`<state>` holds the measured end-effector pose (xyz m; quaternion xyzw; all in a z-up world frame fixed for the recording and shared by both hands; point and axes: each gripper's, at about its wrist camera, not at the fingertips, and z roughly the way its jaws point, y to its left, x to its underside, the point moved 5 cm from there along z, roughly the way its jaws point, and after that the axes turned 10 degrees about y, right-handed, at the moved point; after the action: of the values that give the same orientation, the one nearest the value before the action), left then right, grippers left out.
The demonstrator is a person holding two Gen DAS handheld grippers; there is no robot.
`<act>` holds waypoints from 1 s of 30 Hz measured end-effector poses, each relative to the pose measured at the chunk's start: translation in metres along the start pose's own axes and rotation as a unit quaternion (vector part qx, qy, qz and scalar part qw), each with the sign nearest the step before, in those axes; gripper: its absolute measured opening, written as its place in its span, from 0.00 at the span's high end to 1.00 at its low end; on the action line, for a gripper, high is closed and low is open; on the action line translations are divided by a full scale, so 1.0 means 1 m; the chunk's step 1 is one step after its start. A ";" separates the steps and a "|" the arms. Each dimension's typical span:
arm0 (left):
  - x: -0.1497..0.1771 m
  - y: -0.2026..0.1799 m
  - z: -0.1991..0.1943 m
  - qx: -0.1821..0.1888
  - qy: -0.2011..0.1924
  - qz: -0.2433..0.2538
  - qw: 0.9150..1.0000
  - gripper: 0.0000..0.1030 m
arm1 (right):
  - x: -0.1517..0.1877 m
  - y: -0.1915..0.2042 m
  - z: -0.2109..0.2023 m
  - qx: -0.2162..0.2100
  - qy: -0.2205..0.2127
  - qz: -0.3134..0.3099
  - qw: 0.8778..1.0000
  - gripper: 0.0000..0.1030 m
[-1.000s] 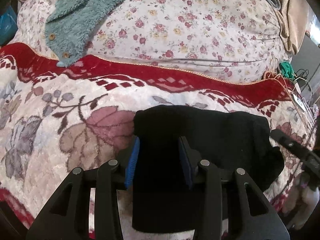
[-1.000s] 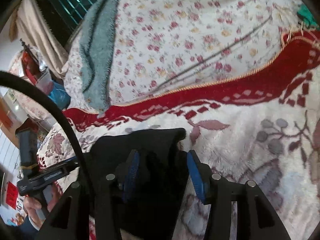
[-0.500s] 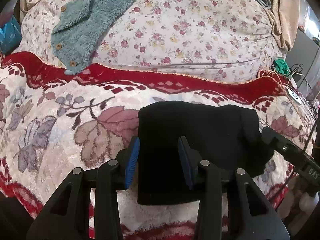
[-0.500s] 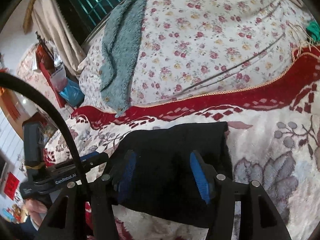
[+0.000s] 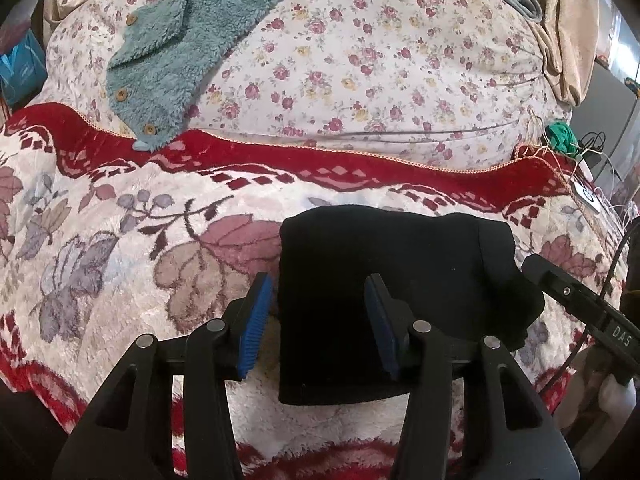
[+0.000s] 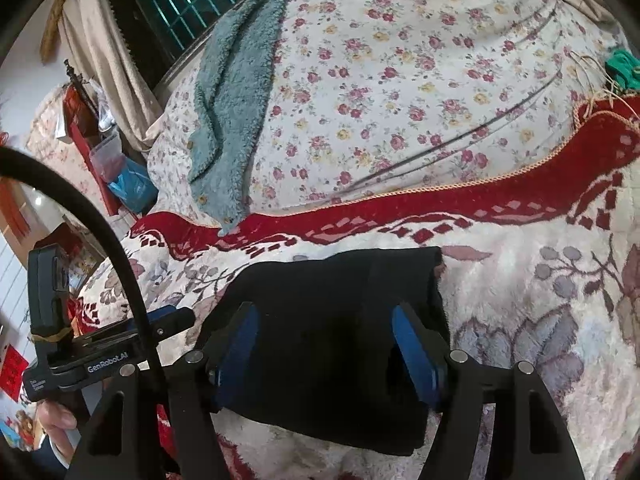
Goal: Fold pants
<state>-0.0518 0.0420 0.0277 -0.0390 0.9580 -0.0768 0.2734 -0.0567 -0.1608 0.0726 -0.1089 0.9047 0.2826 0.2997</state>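
Item: black knit pants (image 5: 384, 300), folded into a compact rectangular bundle, lying flat on a plush cream blanket (image 5: 120, 280) with mauve leaf motifs and a red patterned border, spread over the bed. Left gripper (image 5: 320, 320): held low and level over the bundle's left edge, blue-padded fingers (image 5: 254, 320) spread apart, one pad just outside the edge, the other above the cloth; nothing pinched. Right gripper (image 6: 332, 344): poised over the bundle's right half, tilted slightly downward, fingers (image 6: 414, 352) spread wide with black cloth showing between them; nothing clamped. In the right wrist view the left gripper shows at the lower left with a bare hand (image 6: 56, 420) below it. Beyond the red border: a rose-print floral quilt (image 5: 360, 60), with a teal fleece garment with wooden buttons (image 5: 180, 48) draped across it.
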 end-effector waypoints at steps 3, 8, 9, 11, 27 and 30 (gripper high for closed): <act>-0.001 0.002 0.002 0.001 0.000 -0.003 1.000 0.53 | 0.000 -0.004 0.000 -0.002 0.000 0.008 1.000 0.34; 0.000 0.005 0.006 0.001 0.006 -0.007 1.000 0.53 | 0.000 -0.005 0.002 0.001 0.003 0.010 1.000 0.34; 0.001 0.006 0.006 0.001 0.007 -0.007 1.000 0.53 | 0.001 -0.006 0.003 0.002 0.004 0.011 1.000 0.34; 0.000 0.006 0.006 0.000 0.005 -0.007 1.000 0.53 | 0.001 -0.007 0.003 0.003 0.005 0.013 1.000 0.34; 0.003 0.040 0.027 0.118 0.048 -0.068 0.989 0.37 | 0.010 -0.053 0.025 -0.026 0.041 0.094 0.994 0.21; 0.006 0.040 0.036 0.140 0.062 -0.069 0.986 0.37 | 0.013 -0.061 0.035 -0.041 0.056 0.108 0.992 0.21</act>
<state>-0.0385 0.0758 -0.0124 -0.0616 0.9478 -0.2314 0.2107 -0.0280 -0.1910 0.0141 -0.0389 0.9140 0.3439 0.2115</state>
